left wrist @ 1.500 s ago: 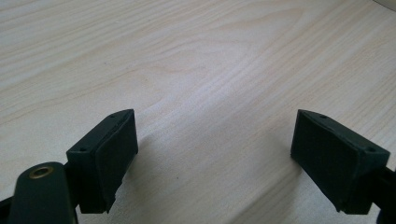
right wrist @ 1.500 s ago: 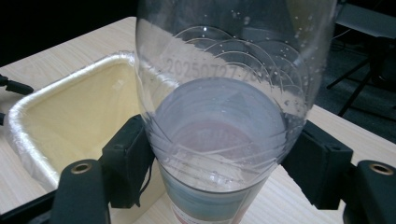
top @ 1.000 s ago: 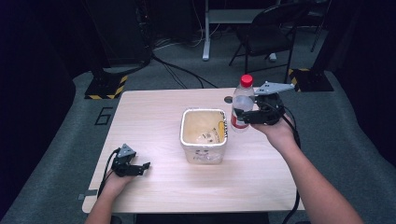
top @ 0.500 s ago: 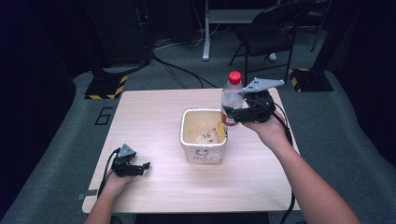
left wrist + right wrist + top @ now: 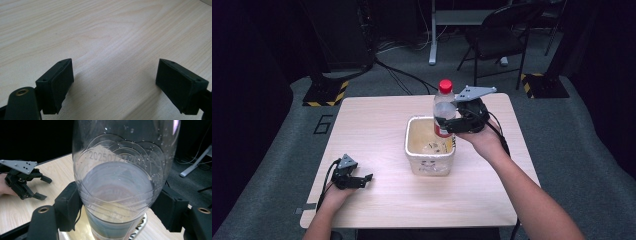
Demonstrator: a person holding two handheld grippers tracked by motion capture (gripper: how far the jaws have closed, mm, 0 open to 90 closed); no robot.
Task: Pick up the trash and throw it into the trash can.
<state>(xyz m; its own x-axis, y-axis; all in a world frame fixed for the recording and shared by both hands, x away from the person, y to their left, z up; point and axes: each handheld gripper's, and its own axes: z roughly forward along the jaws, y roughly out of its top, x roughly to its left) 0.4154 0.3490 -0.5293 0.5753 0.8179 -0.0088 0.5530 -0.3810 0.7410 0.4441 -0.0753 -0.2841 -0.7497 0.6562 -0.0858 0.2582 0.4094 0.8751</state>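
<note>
A clear plastic bottle with a red cap and a red label stands upright in the air over the right rim of a cream tub at the table's middle. My right gripper is shut on the bottle's body, and the right gripper view shows both pads pressed against the clear bottle. My left gripper rests on the table near the front left corner, open, with bare wood between its pads. That left gripper also lies far off in the right gripper view.
The tub holds a few small pale items I cannot identify. The light wooden table has bare surface left of the tub and along its front. A black chair, cables and a yellow-black striped base stand on the grey floor beyond.
My right gripper has carried the bottle leftward from the table's right side to above the tub's right rim. The left gripper has stayed still.
</note>
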